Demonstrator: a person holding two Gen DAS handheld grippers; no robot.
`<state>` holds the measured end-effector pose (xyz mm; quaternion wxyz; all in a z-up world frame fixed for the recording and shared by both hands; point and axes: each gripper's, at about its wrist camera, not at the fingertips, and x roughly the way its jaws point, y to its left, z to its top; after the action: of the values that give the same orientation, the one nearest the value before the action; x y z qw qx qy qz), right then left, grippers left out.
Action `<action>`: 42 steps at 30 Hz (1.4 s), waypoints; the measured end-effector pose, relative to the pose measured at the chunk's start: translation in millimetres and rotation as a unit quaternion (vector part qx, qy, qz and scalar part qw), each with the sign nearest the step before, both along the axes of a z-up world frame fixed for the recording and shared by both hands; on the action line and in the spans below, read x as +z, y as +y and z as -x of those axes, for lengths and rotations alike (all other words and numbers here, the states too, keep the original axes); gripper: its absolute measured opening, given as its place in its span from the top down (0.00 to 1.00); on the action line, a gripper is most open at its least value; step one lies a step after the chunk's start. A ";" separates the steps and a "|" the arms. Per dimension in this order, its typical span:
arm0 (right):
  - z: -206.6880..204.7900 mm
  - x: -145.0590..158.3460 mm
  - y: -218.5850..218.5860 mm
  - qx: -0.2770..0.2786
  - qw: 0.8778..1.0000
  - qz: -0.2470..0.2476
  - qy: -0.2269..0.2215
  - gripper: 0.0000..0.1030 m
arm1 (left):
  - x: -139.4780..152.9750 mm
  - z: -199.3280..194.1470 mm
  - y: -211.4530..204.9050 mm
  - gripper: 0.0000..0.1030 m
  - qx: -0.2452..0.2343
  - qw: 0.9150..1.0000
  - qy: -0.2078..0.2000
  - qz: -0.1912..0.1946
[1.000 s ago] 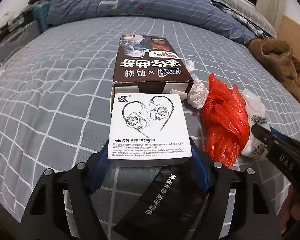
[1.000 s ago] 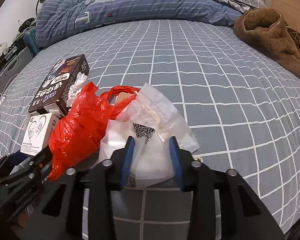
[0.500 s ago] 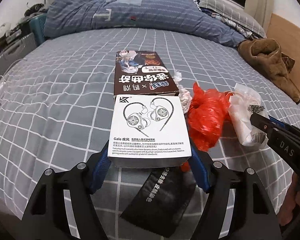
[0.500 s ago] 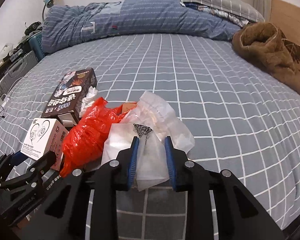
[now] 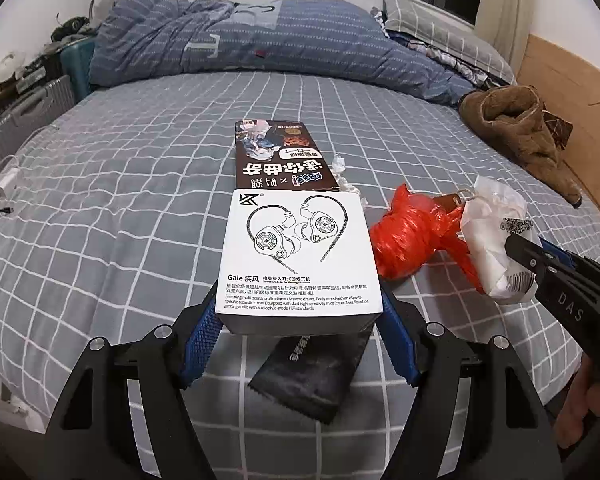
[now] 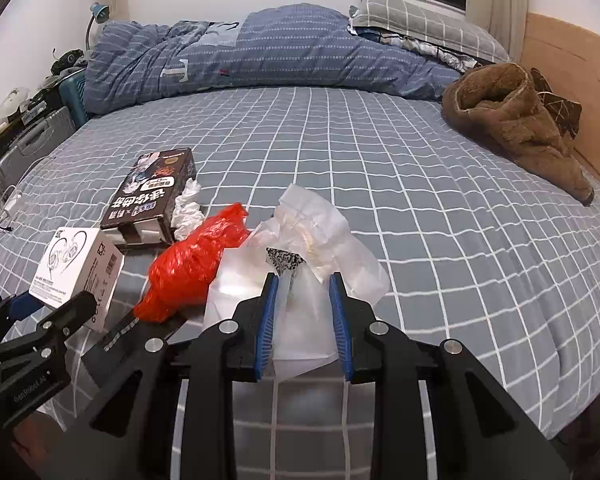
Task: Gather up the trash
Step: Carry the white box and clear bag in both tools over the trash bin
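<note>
white box: smooth printed card | dark box: glossy card | red bag: crinkled shiny plastic | clear bag: translucent film | bedsheet: matt checked cloth | brown garment: fuzzy fleece | pads: ribbed blue rubber

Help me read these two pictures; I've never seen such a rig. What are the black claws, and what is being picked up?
No robot here: a person holds a two-finger claw in each hand, each with a camera looking along its fingers, hence two views of one bed. The left gripper clamps a white earphone box. The right gripper pinches a clear plastic bag, with a red bag hanging against it. On the bed lie a dark box, crumpled tissue, a black sachet and a brown garment.
</note>
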<state>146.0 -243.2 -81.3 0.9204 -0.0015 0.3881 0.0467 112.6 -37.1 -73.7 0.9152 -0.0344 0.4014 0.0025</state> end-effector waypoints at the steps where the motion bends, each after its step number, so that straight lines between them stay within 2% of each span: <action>1: 3.6 1.4 -0.4 -0.001 1.000 0.001 -0.002 0.75 | 0.7 2.8 0.0 0.32 0.000 1.000 0.000 0.000; 25: 81.0 24.6 -5.0 -0.012 0.999 -0.005 -0.030 0.75 | 22.7 70.5 -3.4 0.32 -0.014 1.000 -0.015 0.008; 29: 88.9 30.4 -11.3 -0.017 0.999 -0.014 -0.045 0.70 | 21.8 80.4 -5.2 0.32 -0.018 1.000 -0.010 0.010; 33: 93.8 27.5 -14.1 -0.015 0.999 -0.022 -0.034 0.72 | 22.1 90.3 -7.2 0.32 -0.021 1.000 -0.010 0.010; 42: 124.8 29.3 -8.0 -0.005 0.999 -0.009 -0.040 0.74 | 23.5 113.2 -10.3 0.32 -0.026 1.000 -0.008 0.013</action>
<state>21.3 -251.2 -52.0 0.9353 0.0066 0.3509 0.0457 -0.6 -47.5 -50.2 0.9177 -0.0362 0.3947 -0.0270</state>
